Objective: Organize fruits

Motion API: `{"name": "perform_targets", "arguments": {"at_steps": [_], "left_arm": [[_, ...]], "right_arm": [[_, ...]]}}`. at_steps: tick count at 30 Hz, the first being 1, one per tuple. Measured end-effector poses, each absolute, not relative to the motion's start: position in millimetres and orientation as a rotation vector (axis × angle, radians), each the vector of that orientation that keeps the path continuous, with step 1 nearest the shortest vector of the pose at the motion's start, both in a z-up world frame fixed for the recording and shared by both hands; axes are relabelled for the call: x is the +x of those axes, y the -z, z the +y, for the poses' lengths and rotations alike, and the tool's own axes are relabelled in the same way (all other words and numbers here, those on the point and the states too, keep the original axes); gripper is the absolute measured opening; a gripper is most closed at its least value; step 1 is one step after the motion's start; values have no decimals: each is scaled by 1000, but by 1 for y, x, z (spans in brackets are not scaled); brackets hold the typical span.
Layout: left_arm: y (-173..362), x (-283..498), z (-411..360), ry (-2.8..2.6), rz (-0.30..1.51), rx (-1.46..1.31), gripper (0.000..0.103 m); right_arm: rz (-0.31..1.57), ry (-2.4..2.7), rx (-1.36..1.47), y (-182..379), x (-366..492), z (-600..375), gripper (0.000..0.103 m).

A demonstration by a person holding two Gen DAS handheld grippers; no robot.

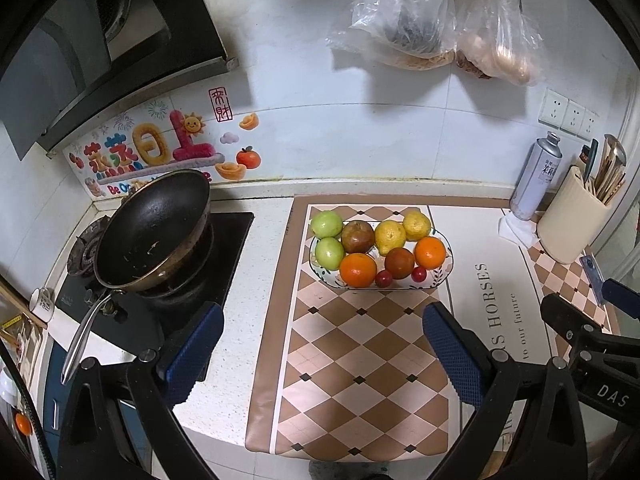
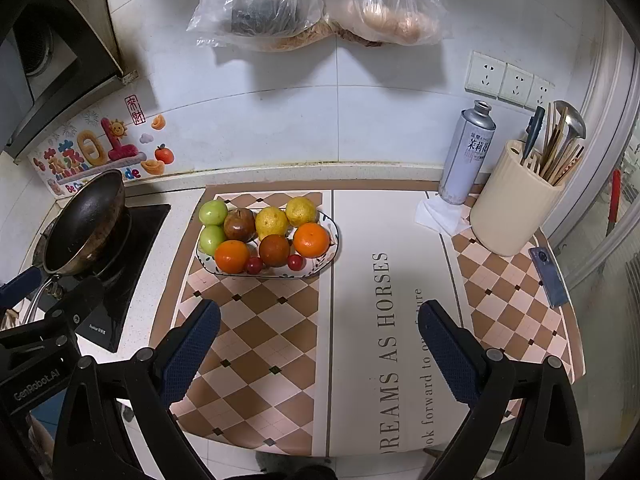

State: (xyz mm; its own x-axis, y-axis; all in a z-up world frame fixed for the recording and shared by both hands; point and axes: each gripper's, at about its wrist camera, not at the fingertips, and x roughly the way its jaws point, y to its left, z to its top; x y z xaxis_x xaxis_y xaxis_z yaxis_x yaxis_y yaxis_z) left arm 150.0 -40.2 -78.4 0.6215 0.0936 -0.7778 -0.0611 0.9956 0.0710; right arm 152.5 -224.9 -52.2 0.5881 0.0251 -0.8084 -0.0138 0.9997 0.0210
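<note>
An oval patterned plate (image 1: 444, 272) (image 2: 330, 254) sits on the checkered mat and holds fruit: two green apples (image 1: 327, 224) (image 2: 213, 212), a dark red apple (image 1: 357, 236) (image 2: 239, 224), two yellow lemons (image 1: 390, 236) (image 2: 272, 222), two oranges (image 1: 358, 270) (image 2: 232, 256), a brownish fruit (image 1: 399, 263) (image 2: 274, 250) and two small red fruits (image 1: 383, 279) (image 2: 254, 265). My left gripper (image 1: 322, 324) is open and empty, in front of the plate. My right gripper (image 2: 320, 320) is open and empty, in front and to the right of the plate.
A black wok (image 1: 156, 228) (image 2: 86, 224) sits on the stove at the left. A metal bottle (image 1: 536, 176) (image 2: 466, 152), a cream utensil holder (image 1: 572, 220) (image 2: 516, 208) and a phone (image 2: 548, 276) stand at the right. Plastic bags (image 1: 432, 12) (image 2: 320, 0) hang on the wall.
</note>
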Motion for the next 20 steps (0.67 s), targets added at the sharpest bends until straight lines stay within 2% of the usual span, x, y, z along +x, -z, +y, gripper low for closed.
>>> {"name": "perform_targets", "arguments": {"at_steps": [20], "left_arm": [[77,149,-44,-89,891,34,102]], "right_arm": [[943,-17,19,52,152,-228,101]]}}
